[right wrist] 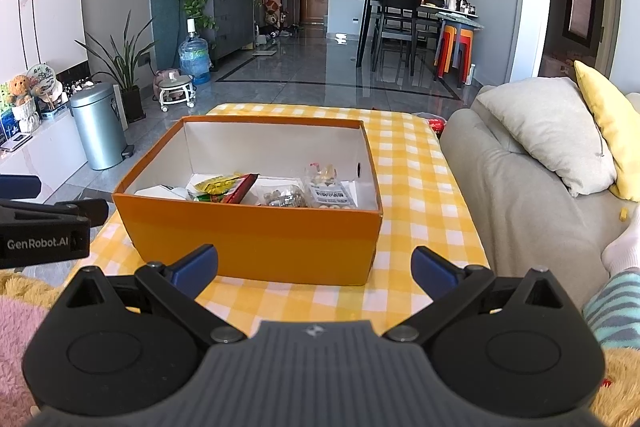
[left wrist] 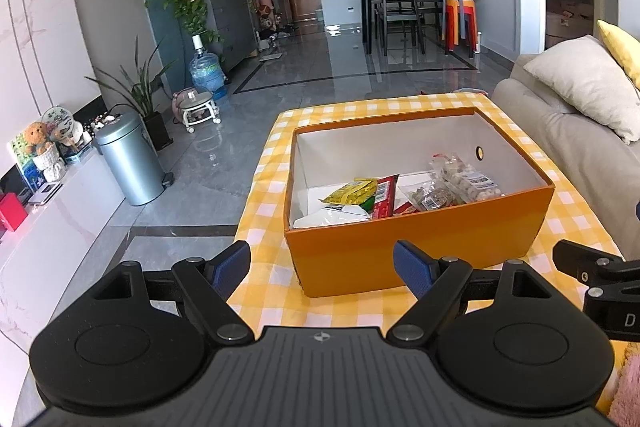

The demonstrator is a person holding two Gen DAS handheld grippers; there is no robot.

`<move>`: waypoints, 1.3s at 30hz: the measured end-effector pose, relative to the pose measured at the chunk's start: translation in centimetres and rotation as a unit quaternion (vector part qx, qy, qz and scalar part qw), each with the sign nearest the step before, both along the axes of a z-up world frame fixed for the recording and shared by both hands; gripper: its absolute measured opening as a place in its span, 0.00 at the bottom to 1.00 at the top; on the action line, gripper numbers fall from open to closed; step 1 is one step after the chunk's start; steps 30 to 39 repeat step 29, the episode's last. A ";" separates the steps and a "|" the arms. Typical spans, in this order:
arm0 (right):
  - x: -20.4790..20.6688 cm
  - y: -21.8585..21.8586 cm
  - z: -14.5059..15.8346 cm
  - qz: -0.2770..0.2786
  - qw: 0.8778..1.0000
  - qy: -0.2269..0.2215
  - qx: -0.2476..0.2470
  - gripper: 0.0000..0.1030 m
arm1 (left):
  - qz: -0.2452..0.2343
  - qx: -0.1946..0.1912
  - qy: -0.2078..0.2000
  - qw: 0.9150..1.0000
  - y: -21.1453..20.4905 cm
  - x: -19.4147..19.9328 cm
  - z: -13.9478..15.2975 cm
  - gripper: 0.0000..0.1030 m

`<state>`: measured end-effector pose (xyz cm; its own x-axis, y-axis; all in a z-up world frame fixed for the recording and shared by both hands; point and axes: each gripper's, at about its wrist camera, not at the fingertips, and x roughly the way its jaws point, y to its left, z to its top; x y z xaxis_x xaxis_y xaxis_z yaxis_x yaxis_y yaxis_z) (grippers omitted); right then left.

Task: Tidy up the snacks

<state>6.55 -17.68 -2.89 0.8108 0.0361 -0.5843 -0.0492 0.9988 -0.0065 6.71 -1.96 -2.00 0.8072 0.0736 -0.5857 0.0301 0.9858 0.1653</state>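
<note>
An orange box [left wrist: 420, 247] [right wrist: 256, 243] with a white inside stands on a table with a yellow checked cloth [left wrist: 272, 303] [right wrist: 412, 163]. In it lie a yellow-green packet [left wrist: 352, 191] [right wrist: 216, 183], a red packet [left wrist: 385, 197] [right wrist: 240, 187], a white packet [left wrist: 332, 217] and clear bags of nuts [left wrist: 464, 179] [right wrist: 326, 189]. My left gripper [left wrist: 322, 265] is open and empty in front of the box's near left corner. My right gripper [right wrist: 314, 267] is open and empty in front of the box's near wall. Each gripper shows at the other view's edge.
A grey sofa [right wrist: 516, 187] with a beige cushion [right wrist: 548, 131] and a yellow cushion [right wrist: 608, 131] stands right of the table. A metal bin [left wrist: 128, 163] [right wrist: 98, 125], plants and a low white shelf stand at the left. A dining table and chairs [right wrist: 400, 23] stand far back.
</note>
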 end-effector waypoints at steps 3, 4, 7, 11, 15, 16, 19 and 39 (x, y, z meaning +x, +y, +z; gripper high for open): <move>0.1 0.0 0.0 0.000 1.000 0.002 0.000 0.96 | 0.007 -0.008 0.002 1.000 0.3 0.1 0.0 0.92; 0.2 0.0 -0.1 0.000 1.000 0.002 -0.001 0.96 | 0.007 -0.010 0.003 1.000 0.3 0.1 0.0 0.92; 0.2 0.1 -0.1 0.000 1.000 0.003 -0.002 0.96 | 0.006 -0.010 0.003 1.000 0.4 0.1 0.0 0.92; 0.2 0.1 -0.1 0.000 1.000 0.003 -0.002 0.96 | 0.003 -0.011 0.004 1.000 0.3 0.1 -0.1 0.92; 0.2 0.1 -0.2 0.000 1.000 0.003 -0.003 0.96 | 0.002 -0.011 0.005 1.000 0.2 0.1 -0.2 0.92; 0.2 0.1 -0.1 -0.001 1.000 0.003 -0.003 0.96 | 0.002 -0.011 0.005 1.000 0.2 0.1 -0.2 0.92; 0.2 0.1 -0.2 -0.001 1.000 0.004 -0.004 0.96 | -0.001 -0.012 0.006 1.000 0.2 0.2 -0.2 0.92; 0.3 0.0 -0.3 0.000 1.000 0.007 -0.007 0.96 | -0.008 -0.023 0.003 1.000 0.1 0.1 -0.2 0.92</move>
